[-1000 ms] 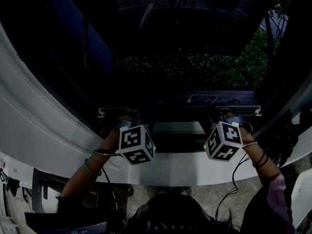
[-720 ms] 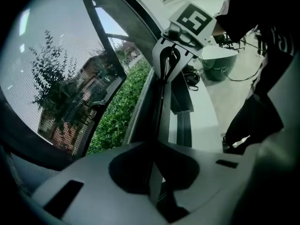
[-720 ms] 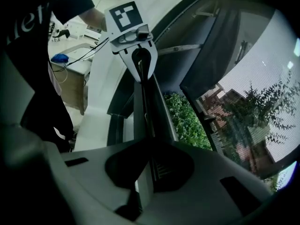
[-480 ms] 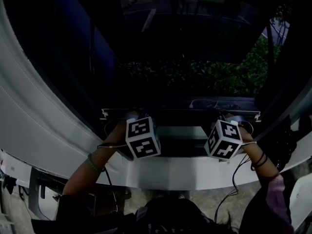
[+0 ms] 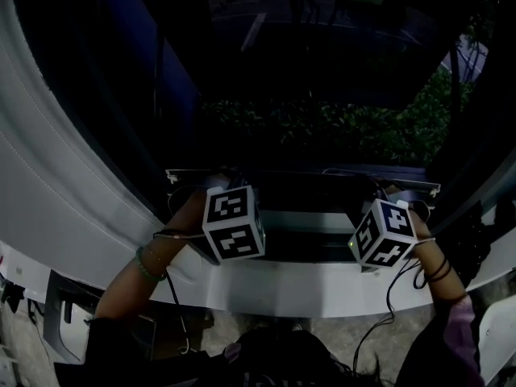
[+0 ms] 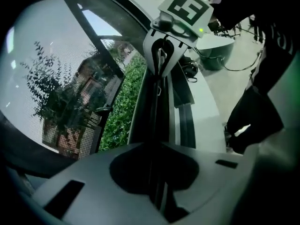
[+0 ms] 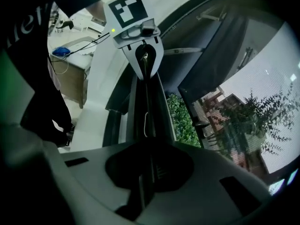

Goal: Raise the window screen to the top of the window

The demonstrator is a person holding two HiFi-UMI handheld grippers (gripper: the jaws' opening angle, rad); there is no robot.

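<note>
Left hand-held gripper (image 6: 157, 153) and right hand-held gripper (image 7: 146, 149) pinch the shadowed screen bar (image 6: 153, 102).

the only lettering is part of a large white word, roughly "me", on the person's dark garment (image 7: 28, 69) at the right gripper view's edge; the rest is cut off.

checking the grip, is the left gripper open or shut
Shut on the screen bar: the left gripper has its jaws closed tight around the bar's thin edge.
</note>
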